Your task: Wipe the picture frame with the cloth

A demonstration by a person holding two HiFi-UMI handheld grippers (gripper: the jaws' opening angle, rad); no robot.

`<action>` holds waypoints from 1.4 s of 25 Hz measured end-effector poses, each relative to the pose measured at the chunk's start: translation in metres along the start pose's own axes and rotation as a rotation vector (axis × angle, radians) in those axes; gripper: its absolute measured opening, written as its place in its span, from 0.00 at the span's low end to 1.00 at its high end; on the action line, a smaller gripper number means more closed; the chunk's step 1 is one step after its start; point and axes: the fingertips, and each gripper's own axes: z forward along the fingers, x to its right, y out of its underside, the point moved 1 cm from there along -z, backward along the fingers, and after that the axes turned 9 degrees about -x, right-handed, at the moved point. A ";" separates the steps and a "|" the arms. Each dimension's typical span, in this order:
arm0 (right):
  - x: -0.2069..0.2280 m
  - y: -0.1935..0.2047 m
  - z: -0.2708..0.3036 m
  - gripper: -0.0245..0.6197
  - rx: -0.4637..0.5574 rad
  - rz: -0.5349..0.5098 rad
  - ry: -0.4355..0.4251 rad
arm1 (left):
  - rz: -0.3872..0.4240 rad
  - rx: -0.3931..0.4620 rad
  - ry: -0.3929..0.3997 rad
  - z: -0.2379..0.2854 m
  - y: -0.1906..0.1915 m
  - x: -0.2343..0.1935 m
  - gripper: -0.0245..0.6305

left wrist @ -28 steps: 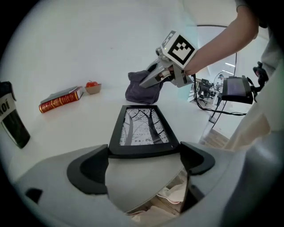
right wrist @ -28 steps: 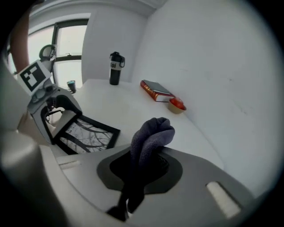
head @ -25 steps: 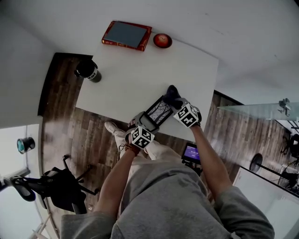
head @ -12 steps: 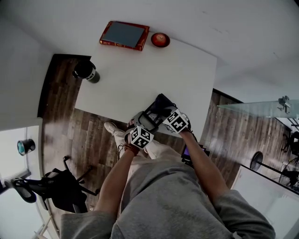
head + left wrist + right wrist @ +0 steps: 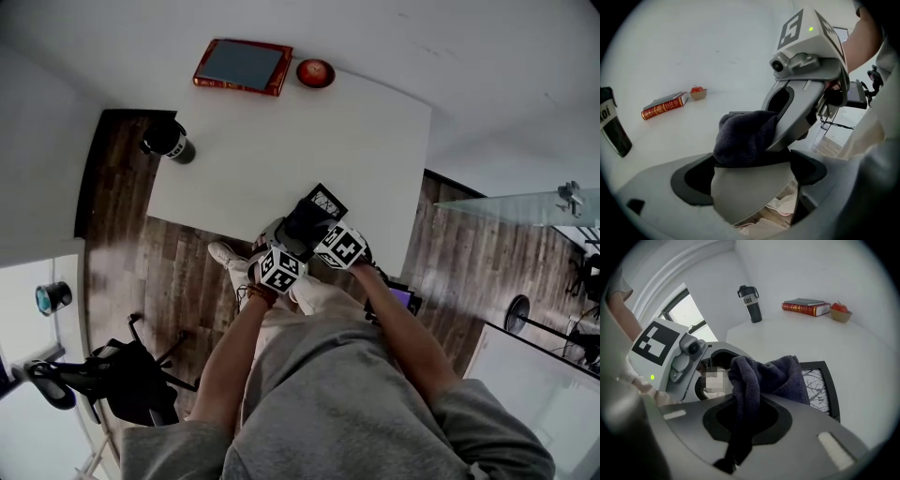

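- Plainly, the one bit of writing that can be read is on the black tumbler [image 5: 749, 304]. Its white band carries characters that look like "101". It stands upright at the left edge of the white tabletop [image 5: 375, 141].
- The red book [image 5: 242, 66] lies flat at the far edge. The gold marks on its spine are too small to read.
- Just beside the book sits a small bowl [image 5: 841, 316] with a red fruit [image 5: 839, 307] in it.
- The marker cube [image 5: 281, 269] on the left tongs [image 5: 750, 176] shows only black-and-white squares, no words. The same holds for the one on the right tongs [image 5: 745, 420], which also has a small green light.
- The picture frame [image 5: 820, 385] has a black rim and a pale print of bare dark branches. It lies at the near edge of the tabletop, set on a slant from near-left to far-right in the head view.
- The left tongs are clamped on the frame's near end. A pale panel fills the whole gap between the two black pads.
- The right tongs grip the dark blue-grey cloth [image 5: 764, 376]. One fold runs down between the jaws, and the bunched rest sits just beyond them on the frame's face.
- The cloth covers the near part of the frame. The far part of the print shows uncovered past it.
- The two tongs are close together, their cubes almost touching. The right ones are over the frame and the left ones at its near-left end.
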 end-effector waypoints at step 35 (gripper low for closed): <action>-0.012 -0.024 -0.278 0.10 0.969 0.429 0.148 | -0.088 0.400 0.092 -0.206 -0.141 -0.039 0.49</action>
